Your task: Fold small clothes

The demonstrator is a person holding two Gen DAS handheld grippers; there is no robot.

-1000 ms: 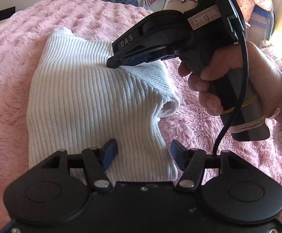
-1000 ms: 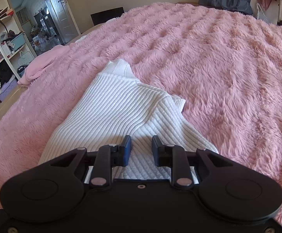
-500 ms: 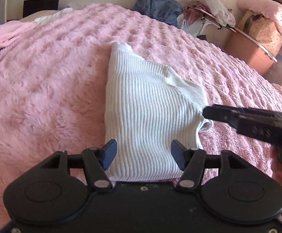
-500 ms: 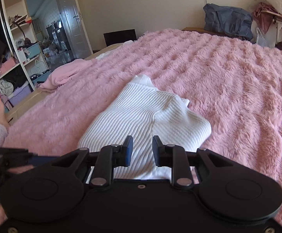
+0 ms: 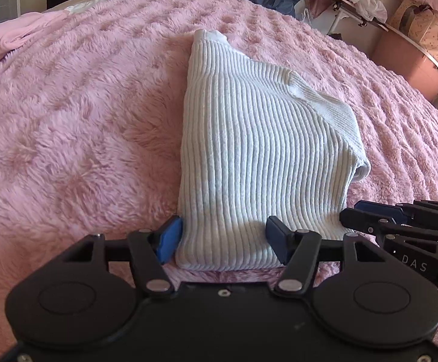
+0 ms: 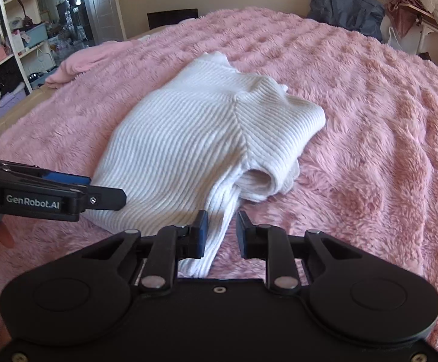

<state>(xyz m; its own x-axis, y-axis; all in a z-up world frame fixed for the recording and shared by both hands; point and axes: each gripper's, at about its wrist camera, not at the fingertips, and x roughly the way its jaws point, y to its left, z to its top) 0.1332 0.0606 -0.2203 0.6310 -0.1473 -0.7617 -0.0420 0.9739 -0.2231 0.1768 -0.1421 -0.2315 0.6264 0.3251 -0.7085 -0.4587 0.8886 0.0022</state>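
A folded white ribbed sweater (image 5: 264,157) lay on the pink fluffy bed (image 5: 77,126), its long axis running from 6 toward 12 o'clock, collar at the far end. The left tongs (image 5: 223,239) stood wide open over its near hem; the right tongs (image 6: 221,235), narrowly parted, gripped nothing.
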